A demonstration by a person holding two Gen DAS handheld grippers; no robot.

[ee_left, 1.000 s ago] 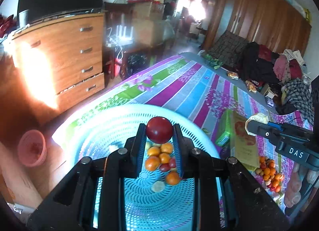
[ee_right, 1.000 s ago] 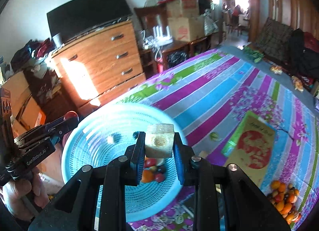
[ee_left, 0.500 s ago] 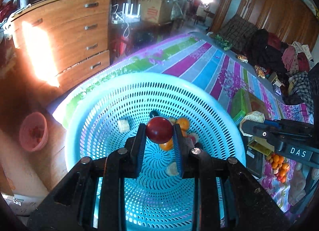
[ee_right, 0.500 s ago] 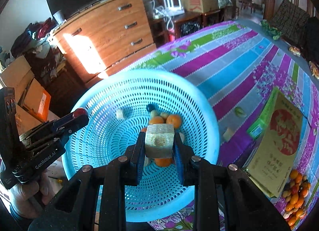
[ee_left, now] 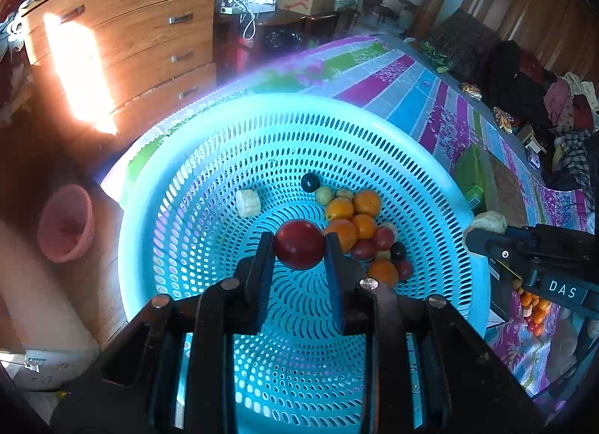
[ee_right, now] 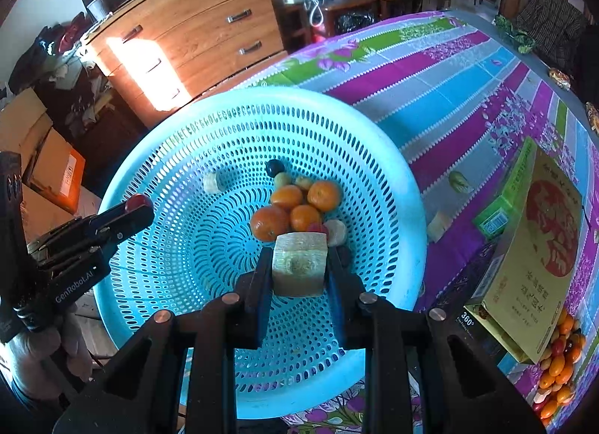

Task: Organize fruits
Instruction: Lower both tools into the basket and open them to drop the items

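A big light-blue perforated basket (ee_left: 374, 142) (ee_right: 157, 179) fills both views, with several oranges (ee_left: 338, 208) (ee_right: 268, 222), small red fruits and a pale banana chunk (ee_left: 247, 202) lying in its bottom. My left gripper (ee_left: 299, 247) is shut on a dark red round fruit (ee_left: 299, 249), held above the basket's inside. My right gripper (ee_right: 298, 265) is shut on a pale cut chunk of fruit (ee_right: 298, 263), also over the basket. Each gripper shows in the other's view: the left gripper (ee_right: 131, 205) at the left rim, the right gripper (ee_left: 483, 226) at the right rim.
The basket sits on a striped purple, blue and green cloth (ee_right: 430, 71). A yellow-green box (ee_right: 539, 239) lies to the right, with a heap of small orange and red fruits (ee_right: 558, 366) beyond it. A wooden dresser (ee_left: 123, 41) and a pink basket (ee_left: 67, 222) stand off the bed's left.
Both grippers have sunk toward the basket and tipped further down, each still holding its fruit. The basket now looms larger and its pile of fruit sits just past the fingertips.
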